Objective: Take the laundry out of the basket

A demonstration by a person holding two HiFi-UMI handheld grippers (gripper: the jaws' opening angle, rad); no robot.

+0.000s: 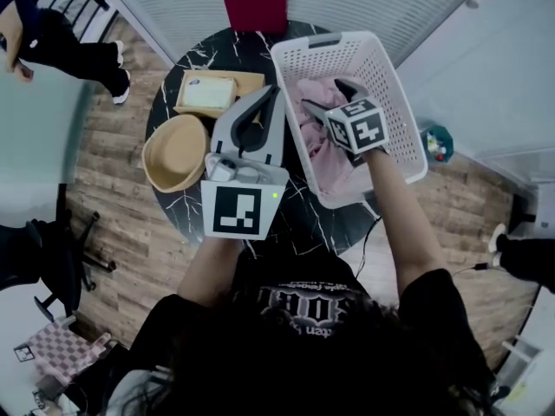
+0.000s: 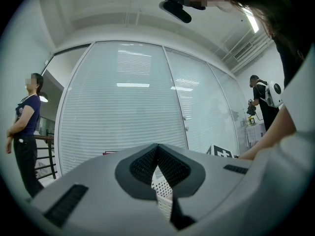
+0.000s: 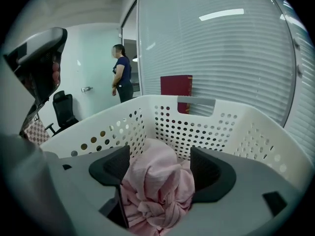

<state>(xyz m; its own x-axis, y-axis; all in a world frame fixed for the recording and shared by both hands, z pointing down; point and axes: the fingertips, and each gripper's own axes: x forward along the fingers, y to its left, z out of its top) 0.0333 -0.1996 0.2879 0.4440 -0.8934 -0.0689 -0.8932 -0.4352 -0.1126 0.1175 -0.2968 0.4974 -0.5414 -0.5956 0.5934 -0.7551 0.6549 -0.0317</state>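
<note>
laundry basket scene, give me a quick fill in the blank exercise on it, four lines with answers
1. The laundry in the white basket is ___ in colour.
2. The right gripper is down in the basket with its jaws ___ on either side of that laundry.
3. The left gripper has its jaws ___, with nothing between them.
4. The straw hat lies outside the basket, on the black marble ___.

Missing words: pink; open; shut; table

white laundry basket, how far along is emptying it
Nothing looks taken out yet: the crumpled pink cloth lies in the white perforated plastic basket. In hand: the right hand-held gripper stands open around it, not gripping. Still to do: close and lift it out.
</note>
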